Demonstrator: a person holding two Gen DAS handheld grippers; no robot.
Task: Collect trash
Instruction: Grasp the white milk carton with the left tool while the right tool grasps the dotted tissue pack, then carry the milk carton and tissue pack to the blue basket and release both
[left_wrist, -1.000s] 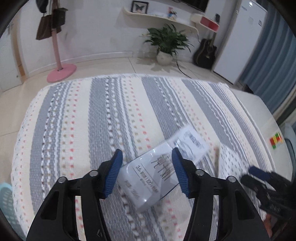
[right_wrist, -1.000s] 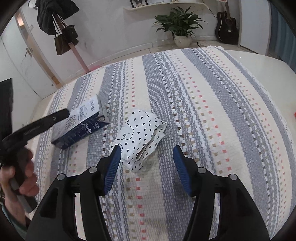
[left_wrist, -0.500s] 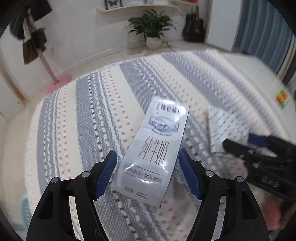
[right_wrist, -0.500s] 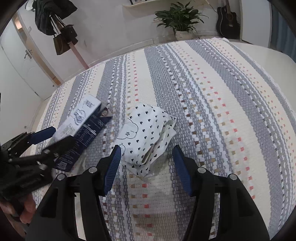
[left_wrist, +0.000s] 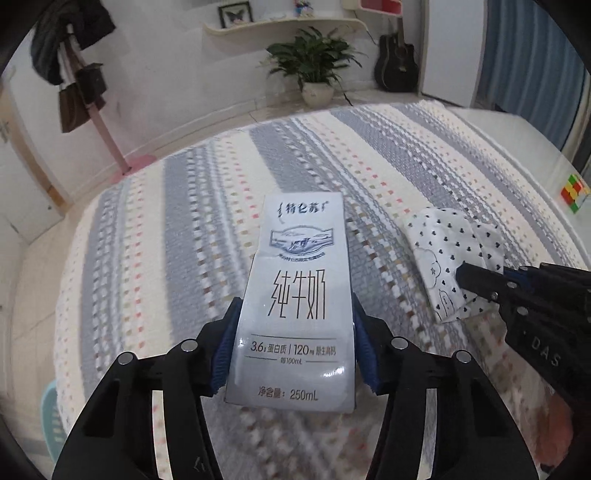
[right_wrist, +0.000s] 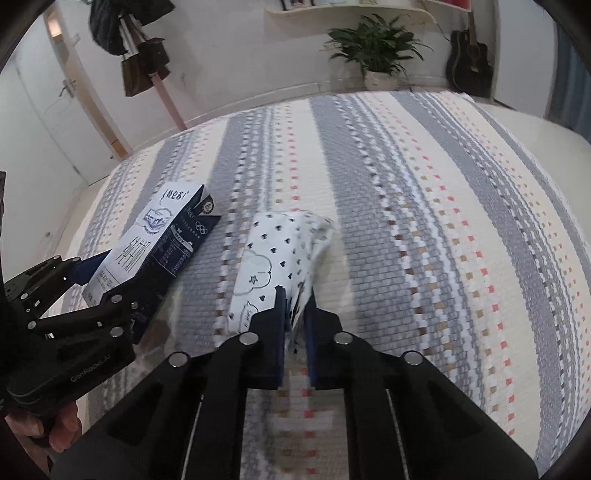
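Left gripper (left_wrist: 293, 349): blue pads pressed against both long sides of a milk carton (left_wrist: 299, 299), pinching it near its lower end. Carton white-grey on the front, dark blue on the side, printed with Chinese text and "250mL"; its far end points away from the gripper over the striped cloth (left_wrist: 177, 236). Whether it is lifted off the cloth or resting on it cannot be told.

Right gripper (right_wrist: 295, 314): fingers drawn nearly together, nipping the near edge of a crumpled white wrapper (right_wrist: 273, 254) dotted with small dark hearts and a cloud drawing. Wrapper lies on the cloth just to the right of the carton, close but apart from it.

Surface: woven cloth in grey and cream bands with red and tan flecks, covering the table.

Surroundings: potted plant (left_wrist: 314, 62) on the floor by the far wall; black guitar (left_wrist: 397, 68) leaning to its right; pink coat stand (left_wrist: 107, 129) with bags at left; multicoloured cube (left_wrist: 574, 192) off the cloth's right edge.
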